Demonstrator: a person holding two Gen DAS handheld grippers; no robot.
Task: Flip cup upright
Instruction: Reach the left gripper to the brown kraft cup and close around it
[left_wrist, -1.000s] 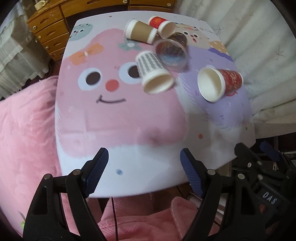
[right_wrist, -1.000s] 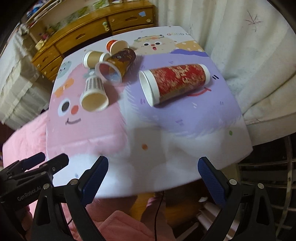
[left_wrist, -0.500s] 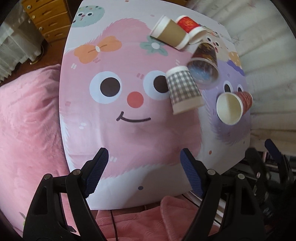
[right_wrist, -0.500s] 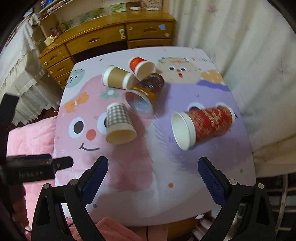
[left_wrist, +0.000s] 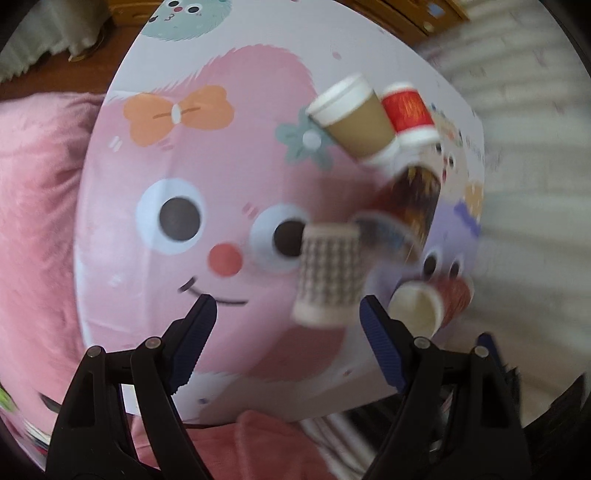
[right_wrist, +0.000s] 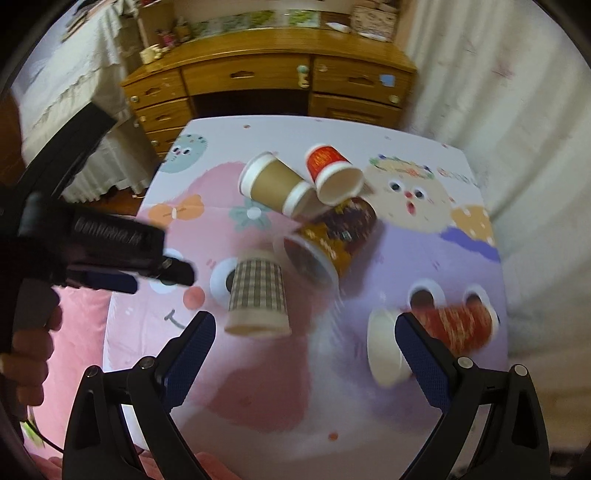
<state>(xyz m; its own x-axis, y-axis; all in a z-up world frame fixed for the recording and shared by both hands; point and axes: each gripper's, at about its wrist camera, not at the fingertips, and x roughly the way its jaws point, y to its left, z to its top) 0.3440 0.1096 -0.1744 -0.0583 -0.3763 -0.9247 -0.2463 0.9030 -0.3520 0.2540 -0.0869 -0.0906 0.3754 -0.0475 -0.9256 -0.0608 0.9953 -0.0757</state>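
Hovering left gripper (left_wrist: 288, 325), checked cup (left_wrist: 330, 275) between

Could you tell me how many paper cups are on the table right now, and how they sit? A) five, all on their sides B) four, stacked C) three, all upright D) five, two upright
A: the right wrist view shows five cups lying on their sides on the table: a brown cup, a small red cup, a dark patterned cup, a checked cup and a big red cup.
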